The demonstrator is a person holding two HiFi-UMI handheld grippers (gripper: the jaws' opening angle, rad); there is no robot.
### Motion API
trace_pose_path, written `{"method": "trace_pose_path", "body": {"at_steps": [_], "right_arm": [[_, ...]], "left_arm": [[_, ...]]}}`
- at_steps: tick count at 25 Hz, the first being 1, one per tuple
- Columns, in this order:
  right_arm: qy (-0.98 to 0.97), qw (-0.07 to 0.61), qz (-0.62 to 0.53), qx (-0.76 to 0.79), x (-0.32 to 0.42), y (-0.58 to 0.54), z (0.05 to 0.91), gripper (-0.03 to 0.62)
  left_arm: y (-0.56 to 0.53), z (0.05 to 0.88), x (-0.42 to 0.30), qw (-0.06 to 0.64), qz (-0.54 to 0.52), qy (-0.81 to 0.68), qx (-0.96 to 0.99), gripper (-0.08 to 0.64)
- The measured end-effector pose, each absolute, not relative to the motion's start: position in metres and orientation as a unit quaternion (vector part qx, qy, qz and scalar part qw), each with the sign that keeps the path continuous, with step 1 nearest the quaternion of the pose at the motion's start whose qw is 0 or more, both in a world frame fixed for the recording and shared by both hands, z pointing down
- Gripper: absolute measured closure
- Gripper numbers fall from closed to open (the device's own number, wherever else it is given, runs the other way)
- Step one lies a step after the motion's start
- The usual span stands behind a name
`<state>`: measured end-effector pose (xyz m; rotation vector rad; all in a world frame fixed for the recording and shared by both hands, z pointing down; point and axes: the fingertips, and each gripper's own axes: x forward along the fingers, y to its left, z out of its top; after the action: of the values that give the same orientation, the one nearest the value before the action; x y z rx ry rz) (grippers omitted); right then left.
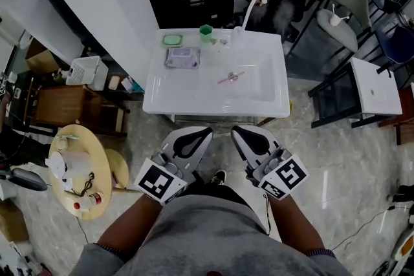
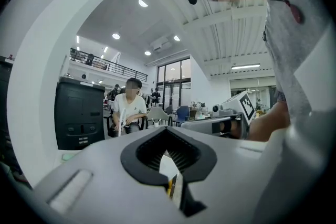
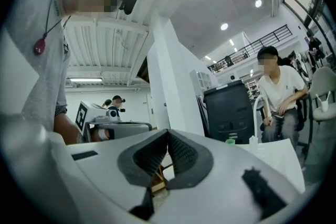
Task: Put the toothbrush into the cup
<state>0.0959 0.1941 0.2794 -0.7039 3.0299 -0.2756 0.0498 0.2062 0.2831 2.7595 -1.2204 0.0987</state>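
Left gripper (image 1: 206,132), right gripper (image 1: 236,132) — fingers (image 1: 189,144) clenched, empty | toothbrush (image 1: 230,77) lies diagonal in sink (image 1: 260,91)

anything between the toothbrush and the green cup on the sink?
Nothing. In the head view, only bare white sink separates the toothbrush from the cup.

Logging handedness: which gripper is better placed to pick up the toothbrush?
Right, probably: the toothbrush lies nearly straight ahead of the right gripper, the left gripper further aside.
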Motion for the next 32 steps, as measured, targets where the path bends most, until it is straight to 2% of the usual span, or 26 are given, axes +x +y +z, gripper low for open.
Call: {"method": "trace_pose_path", "body": {"at_steps": [6,20,26,32], "right_arm": [[0.968,0.000,-0.093,-0.231,0.095,0.163,0.289,0.578],[0.956,-0.014,-0.107,-0.274,0.066,0.057,0.304,0.578],[0.950,-0.016,-0.109,-0.292,0.052,0.012,0.309,0.578],[0.944,-0.021,-0.113,-0.310,0.041,-0.023,0.313,0.578]], "left_arm": [[0.169,0.286,0.047,0.037,0.023,-0.396,0.917,0.555],[0.060,0.302,0.028,0.087,0.017,-0.349,0.933,0.555],[0.011,0.309,0.013,0.073,0.018,-0.333,0.940,0.555],[-0.025,0.312,0.003,0.091,0.021,-0.316,0.944,0.555]]}}
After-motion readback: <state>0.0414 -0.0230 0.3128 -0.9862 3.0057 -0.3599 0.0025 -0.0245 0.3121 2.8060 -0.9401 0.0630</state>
